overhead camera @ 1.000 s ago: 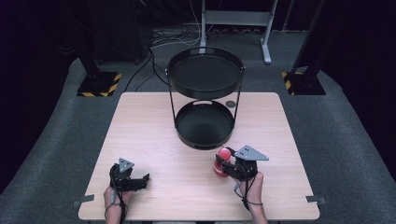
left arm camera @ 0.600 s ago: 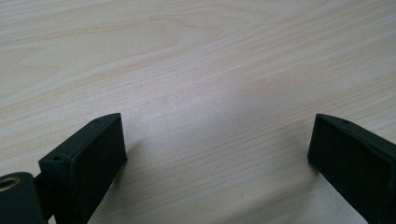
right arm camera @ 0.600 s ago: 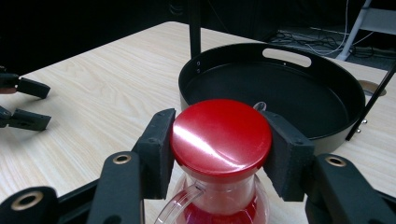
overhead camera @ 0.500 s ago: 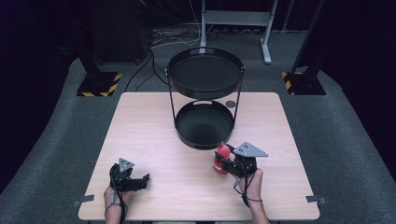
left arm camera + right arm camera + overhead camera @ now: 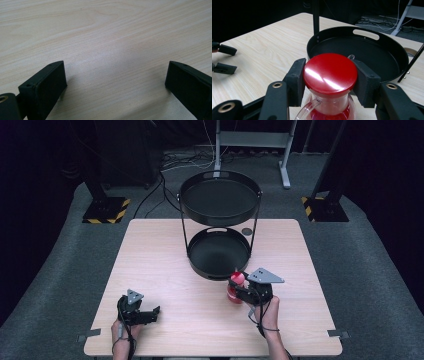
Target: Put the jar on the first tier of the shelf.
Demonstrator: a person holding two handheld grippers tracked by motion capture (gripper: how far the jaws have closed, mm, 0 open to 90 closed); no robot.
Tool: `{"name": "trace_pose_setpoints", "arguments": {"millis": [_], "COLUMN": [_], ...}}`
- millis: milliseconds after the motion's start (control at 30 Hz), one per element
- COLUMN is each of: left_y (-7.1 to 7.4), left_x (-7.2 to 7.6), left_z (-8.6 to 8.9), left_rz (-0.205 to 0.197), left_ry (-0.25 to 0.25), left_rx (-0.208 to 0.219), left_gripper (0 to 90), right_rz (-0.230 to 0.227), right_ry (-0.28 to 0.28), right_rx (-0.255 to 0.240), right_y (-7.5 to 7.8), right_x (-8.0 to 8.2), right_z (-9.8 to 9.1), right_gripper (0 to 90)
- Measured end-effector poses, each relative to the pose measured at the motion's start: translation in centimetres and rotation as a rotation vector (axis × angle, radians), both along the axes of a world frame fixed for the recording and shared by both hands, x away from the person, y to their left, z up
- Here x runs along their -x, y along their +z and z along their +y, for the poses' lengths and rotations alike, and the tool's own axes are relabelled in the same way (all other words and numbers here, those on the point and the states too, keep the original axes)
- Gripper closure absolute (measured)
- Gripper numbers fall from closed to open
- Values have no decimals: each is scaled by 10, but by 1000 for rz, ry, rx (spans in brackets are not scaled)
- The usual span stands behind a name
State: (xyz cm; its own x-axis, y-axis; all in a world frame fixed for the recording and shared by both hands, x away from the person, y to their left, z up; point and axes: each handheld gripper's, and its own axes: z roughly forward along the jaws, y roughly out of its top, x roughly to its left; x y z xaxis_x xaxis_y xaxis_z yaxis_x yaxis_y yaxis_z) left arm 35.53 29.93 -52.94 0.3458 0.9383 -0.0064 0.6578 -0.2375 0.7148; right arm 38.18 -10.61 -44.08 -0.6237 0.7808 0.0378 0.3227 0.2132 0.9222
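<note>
- Bare table lies wide between the left gripper and the two-tier tray stand; nothing in that stretch
- The stand sits just ahead of the right gripper, whose jaws clamp the red-lidded jug; the lower tray's rim blocks a level path
- Thin uprights fence the lower tray's sides; its front stands unbarred

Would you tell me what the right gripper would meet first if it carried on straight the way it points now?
Probably the lower tray of the black two-tier stand: its near rim lies just beyond the red-lidded jug that the right gripper holds, so the jug would likely touch first. Depth is hard to judge.
</note>
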Motion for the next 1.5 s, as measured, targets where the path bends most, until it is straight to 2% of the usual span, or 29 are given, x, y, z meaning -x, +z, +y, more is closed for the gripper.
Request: {"name": "trace_pose_setpoints", "arguments": {"millis": [800,1500], "left_y": [0,0], "left_x": [0,0], "left_z": [0,0], "left_rz": [-1,-1], "left_ry": [1,1], "left_rx": [-1,-1], "left_gripper": [23,25], "right_rz": [-14,-39], "right_ry": [3,0], "right_rx": [13,5], "right_y": [12,30], "right_x": [-20,-35], "right_z": [8,10], "right_gripper": [481,482]}}
